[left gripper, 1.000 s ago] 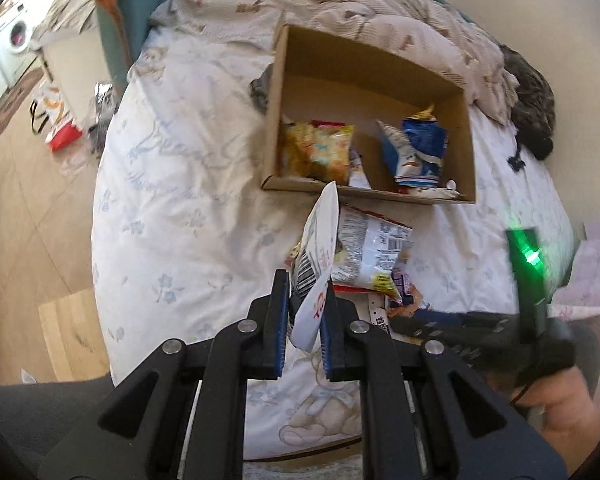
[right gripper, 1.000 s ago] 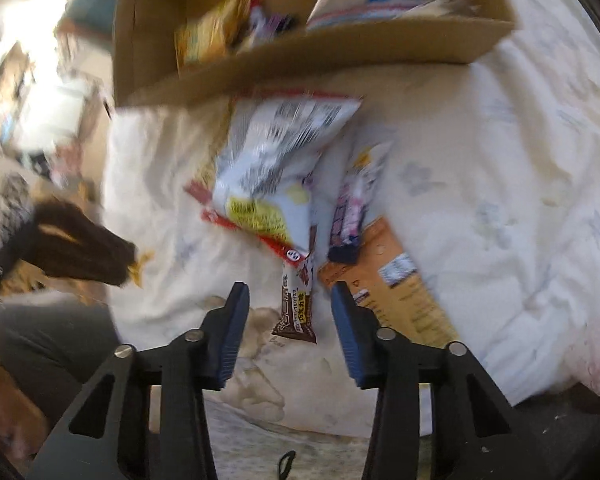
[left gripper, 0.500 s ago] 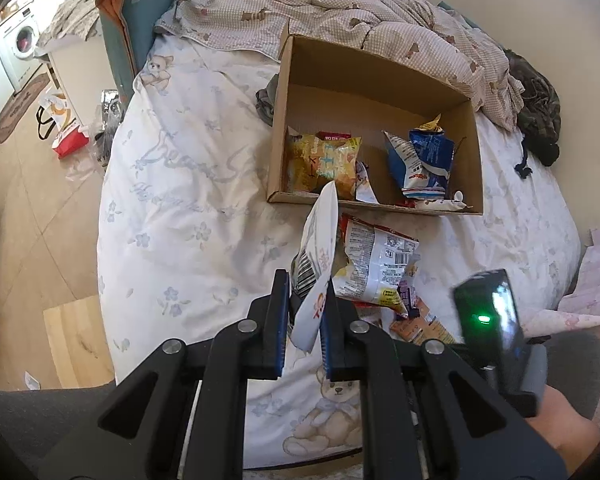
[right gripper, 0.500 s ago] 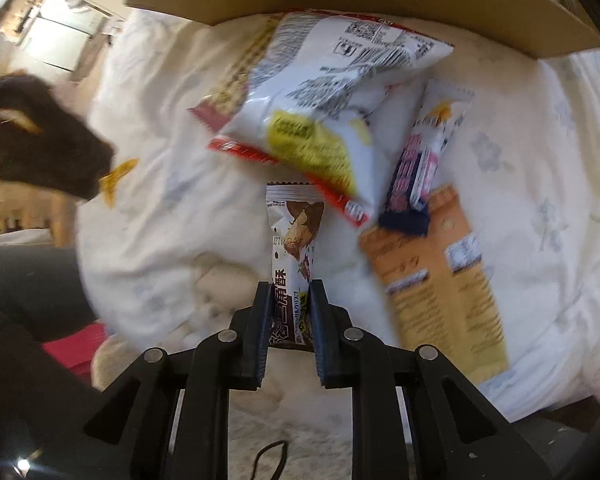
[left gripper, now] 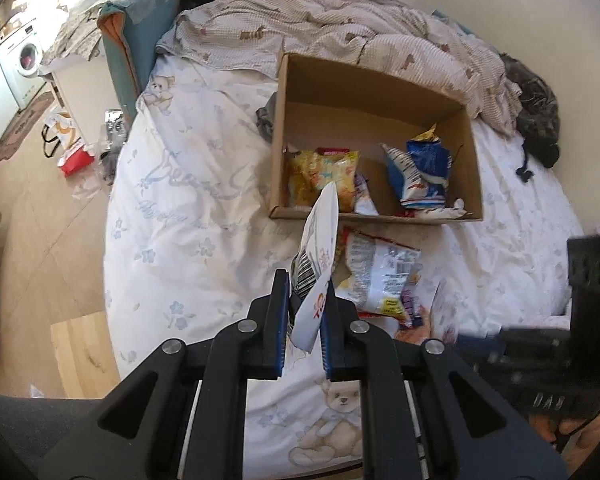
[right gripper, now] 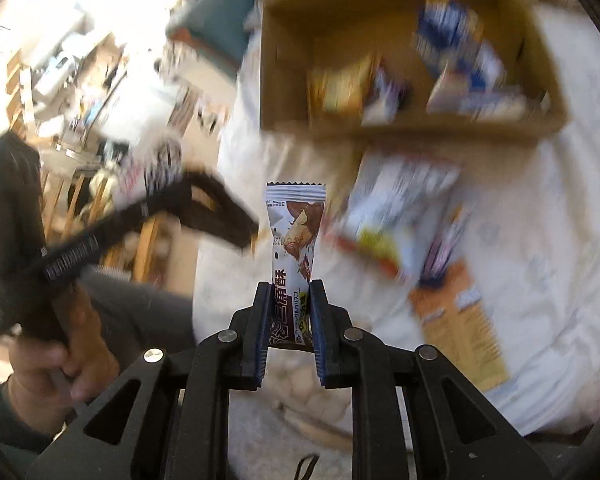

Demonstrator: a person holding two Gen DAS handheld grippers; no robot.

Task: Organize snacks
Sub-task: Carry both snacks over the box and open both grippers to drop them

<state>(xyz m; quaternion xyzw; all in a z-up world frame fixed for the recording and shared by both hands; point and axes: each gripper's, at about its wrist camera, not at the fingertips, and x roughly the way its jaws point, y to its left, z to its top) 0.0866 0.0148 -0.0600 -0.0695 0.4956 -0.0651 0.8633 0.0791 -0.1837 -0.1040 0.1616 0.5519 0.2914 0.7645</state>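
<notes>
My left gripper (left gripper: 305, 296) is shut on a white snack bag (left gripper: 318, 252) with a barcode, held upright above the bed. My right gripper (right gripper: 289, 308) is shut on a brown and white chocolate bar wrapper (right gripper: 294, 248), lifted off the bed. An open cardboard box (left gripper: 374, 80) lies on the bed and holds a yellow bag (left gripper: 322, 172) and a blue bag (left gripper: 422, 168). A white chip bag (left gripper: 380, 276) and a small purple bar (left gripper: 410, 308) lie in front of the box. The box also shows in the blurred right wrist view (right gripper: 404, 128).
A rumpled blanket (left gripper: 340, 28) lies behind the box and dark clothing (left gripper: 536, 116) at the right. An orange flat packet (right gripper: 460, 328) lies on the sheet. The bed edge drops to a wooden floor (left gripper: 28, 220) with bags on the left. The right gripper's body (left gripper: 560, 360) is at lower right.
My right gripper has closed on the chocolate bar and lifted it off the bed, tilting up toward the box. My left gripper still holds the white bag and has risen a little.
</notes>
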